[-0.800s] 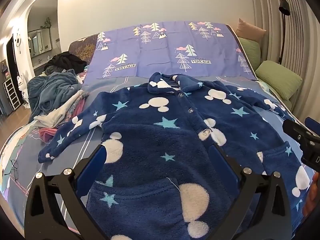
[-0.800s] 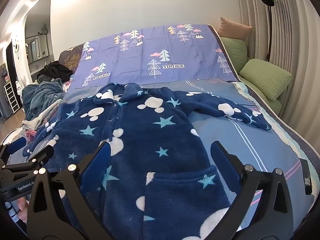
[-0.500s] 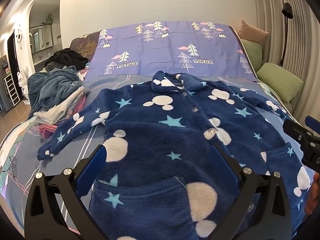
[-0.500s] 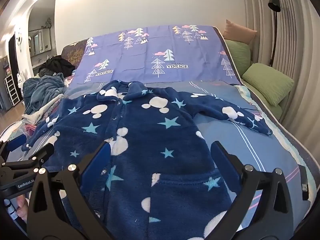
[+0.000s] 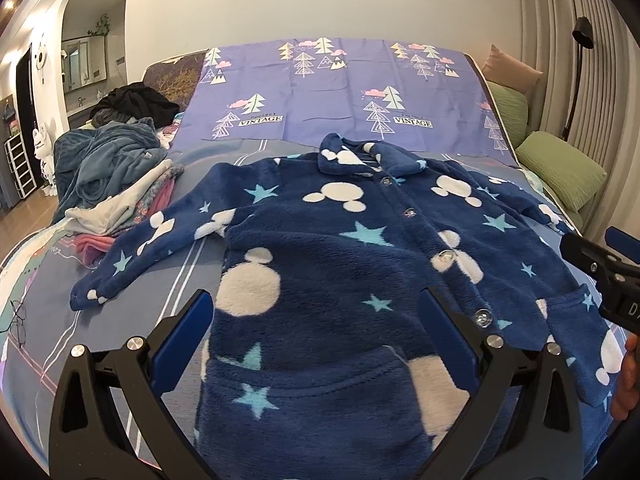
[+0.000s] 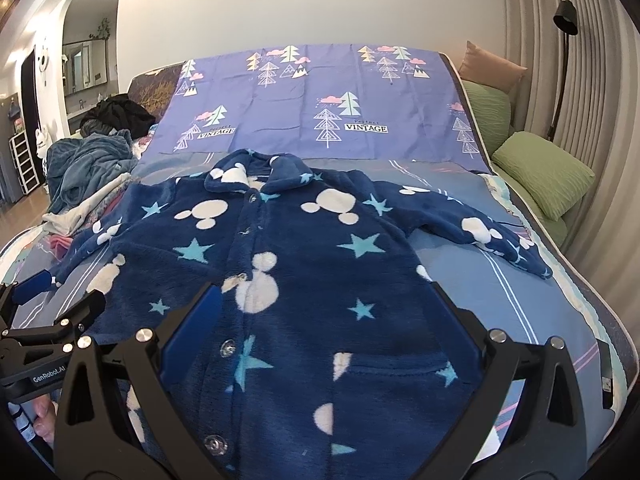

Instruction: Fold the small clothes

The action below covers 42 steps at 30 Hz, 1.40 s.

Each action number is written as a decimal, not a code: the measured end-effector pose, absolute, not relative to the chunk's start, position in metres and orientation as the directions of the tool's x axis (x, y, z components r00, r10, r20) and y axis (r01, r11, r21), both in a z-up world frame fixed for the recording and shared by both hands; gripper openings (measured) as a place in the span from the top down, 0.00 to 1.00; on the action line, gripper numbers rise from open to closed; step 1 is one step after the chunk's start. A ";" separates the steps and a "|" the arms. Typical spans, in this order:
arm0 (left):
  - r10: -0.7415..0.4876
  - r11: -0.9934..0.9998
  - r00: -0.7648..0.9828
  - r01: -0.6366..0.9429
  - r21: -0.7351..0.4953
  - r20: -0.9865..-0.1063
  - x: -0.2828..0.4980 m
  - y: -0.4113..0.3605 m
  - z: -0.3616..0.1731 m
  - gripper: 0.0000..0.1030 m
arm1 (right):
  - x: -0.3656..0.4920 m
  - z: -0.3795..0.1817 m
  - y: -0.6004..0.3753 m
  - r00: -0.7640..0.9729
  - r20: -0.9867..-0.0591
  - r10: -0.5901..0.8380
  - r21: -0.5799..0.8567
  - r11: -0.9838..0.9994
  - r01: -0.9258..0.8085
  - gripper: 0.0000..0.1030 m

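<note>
We're at the very start, as far as we can judge: the fleece jacket lies flat and face-up on the bed, buttoned down the front, collar toward the headboard, both sleeves spread out to the sides. No fold made yet, so everything's left: sleeves in, sides in, then bottom up, approx.

Left gripper hovers over the hem area w/ jaws spread wide and nothing between them; fabric shows through the gap but isn't pinched. Right gripper is the same: jaws wide apart, empty, above the lower front near the pocket. Each gripper also shows at the edge of the other's view.

The left sleeve reaches toward a pile of other clothes on the bed's left side; we can't tell if they touch. The right sleeve lies on bare sheet.

Writing: the purple sheet at the head end has tree prints w/ "VINTAGE" in a black box, twice; the small script above it is too fine to read for sure. On the left gripper's body in the right wrist view: "GenRobot.AI". In the left wrist view, the other gripper shows only a partial letter or two.
</note>
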State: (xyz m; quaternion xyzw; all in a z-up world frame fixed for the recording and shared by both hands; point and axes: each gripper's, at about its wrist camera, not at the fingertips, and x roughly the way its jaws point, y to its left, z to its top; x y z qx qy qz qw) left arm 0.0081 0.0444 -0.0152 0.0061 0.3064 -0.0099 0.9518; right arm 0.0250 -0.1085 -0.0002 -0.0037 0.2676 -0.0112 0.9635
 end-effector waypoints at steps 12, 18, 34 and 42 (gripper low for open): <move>-0.020 0.999 0.796 0.000 -0.032 -0.605 0.015 0.067 -0.020 0.01 | 0.037 -0.004 -0.080 0.845 -0.535 -0.010 -0.042 0.999 -0.015 0.02; -0.030 0.999 0.785 -0.004 -0.054 -0.619 0.020 0.077 -0.025 0.01 | 0.045 -0.006 -0.070 0.835 -0.550 -0.007 -0.044 0.999 -0.020 0.02; -0.234 0.833 0.718 -0.200 -0.516 -0.656 0.063 0.219 -0.057 0.01 | 0.071 -0.022 -0.052 0.804 -0.593 -0.045 -0.107 0.994 -0.023 0.02; -0.301 0.282 0.785 -0.470 -0.837 -0.542 0.070 0.362 -0.147 0.01 | 0.084 -0.032 -0.062 0.781 -0.619 -0.085 -0.120 0.993 0.013 0.02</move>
